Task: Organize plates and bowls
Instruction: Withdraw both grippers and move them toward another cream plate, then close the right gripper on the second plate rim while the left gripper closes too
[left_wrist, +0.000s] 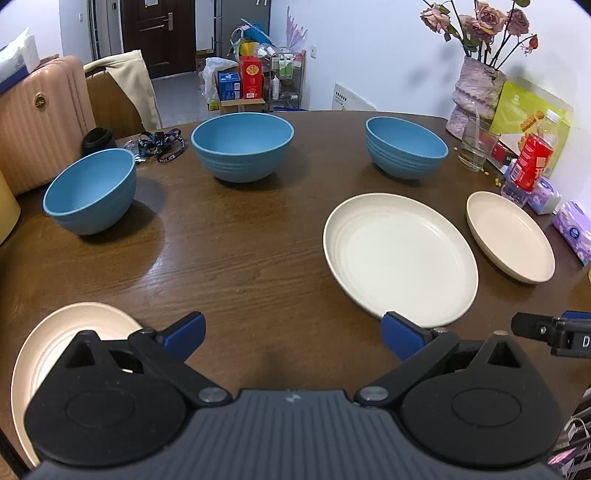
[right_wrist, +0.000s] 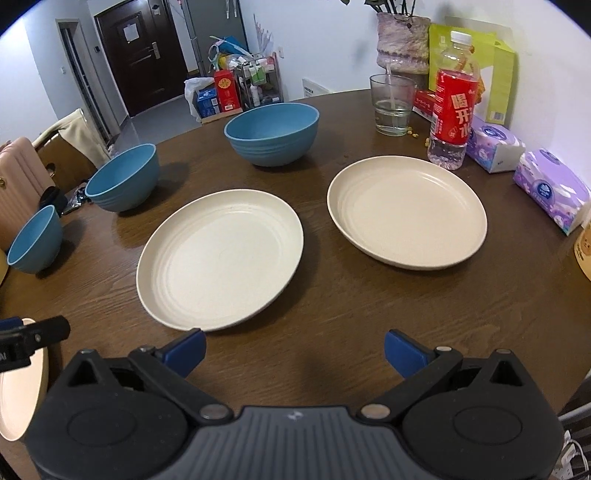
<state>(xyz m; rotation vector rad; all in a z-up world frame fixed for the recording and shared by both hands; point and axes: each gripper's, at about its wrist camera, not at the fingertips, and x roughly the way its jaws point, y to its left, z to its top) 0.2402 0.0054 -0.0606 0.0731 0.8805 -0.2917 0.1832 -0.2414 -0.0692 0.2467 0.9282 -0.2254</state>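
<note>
Three blue bowls stand on the brown table: a left bowl (left_wrist: 90, 190), a middle bowl (left_wrist: 242, 146) and a right bowl (left_wrist: 406, 147). Two cream plates lie to the right, a middle plate (left_wrist: 400, 254) (right_wrist: 221, 258) and a far-right plate (left_wrist: 509, 236) (right_wrist: 406, 210). A third cream plate (left_wrist: 44, 347) (right_wrist: 18, 398) lies at the near left, partly under my left gripper's body. My left gripper (left_wrist: 293, 334) is open and empty above bare table. My right gripper (right_wrist: 295, 350) is open and empty, just in front of the middle plate.
At the table's right edge stand a vase of flowers (left_wrist: 476, 92), a glass (right_wrist: 393, 105), a red-labelled bottle (right_wrist: 452, 110) and tissue packs (right_wrist: 550, 190). A lanyard (left_wrist: 162, 142) lies at the far left. A pink suitcase (left_wrist: 40, 118) and a chair stand beyond the table.
</note>
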